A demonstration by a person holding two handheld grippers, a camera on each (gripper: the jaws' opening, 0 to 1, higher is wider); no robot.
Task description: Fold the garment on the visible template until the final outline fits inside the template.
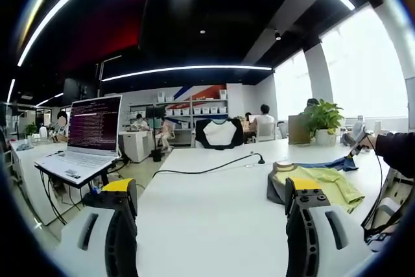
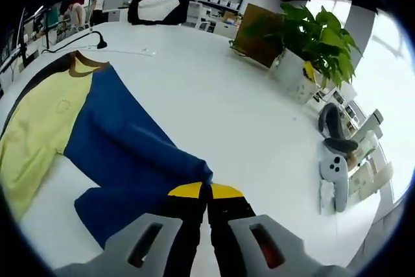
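My right claw [image 2: 206, 202] has its jaws pressed together, and the blue edge of the T-shirt [image 2: 110, 141] runs right up to their yellow tips. I judge the cloth is pinched between them, though the pinch itself is hidden. The T-shirt lies flat on the white counter [image 2: 214, 95], yellow body to the left, blue part spreading toward me, brown collar at the far end. In the left gripper view, the same T-shirt [image 1: 318, 183] sits to the right of centre, rumpled, and my left claw [image 1: 211, 209] stands wide open above bare counter [image 1: 214, 225], holding nothing.

I cannot make out any template outline under the cloth, so I would first find its border before committing to a crease.

The step in hand looks like a fold of the blue side across the yellow. To do it well I should lift only enough for the cloth to clear itself, carry it low and straight across, and lay it down so the new edge runs parallel to the garment's long side. My idle left claw could press the yellow body near the collar to stop the whole T-shirt sliding.

Far right stand a potted plant [image 2: 311, 30] and a white hand controller [image 2: 334, 173]. They are well apart from the cloth, but I should keep my sweep away from them. A black cable [image 1: 207, 168] lies beyond the garment.
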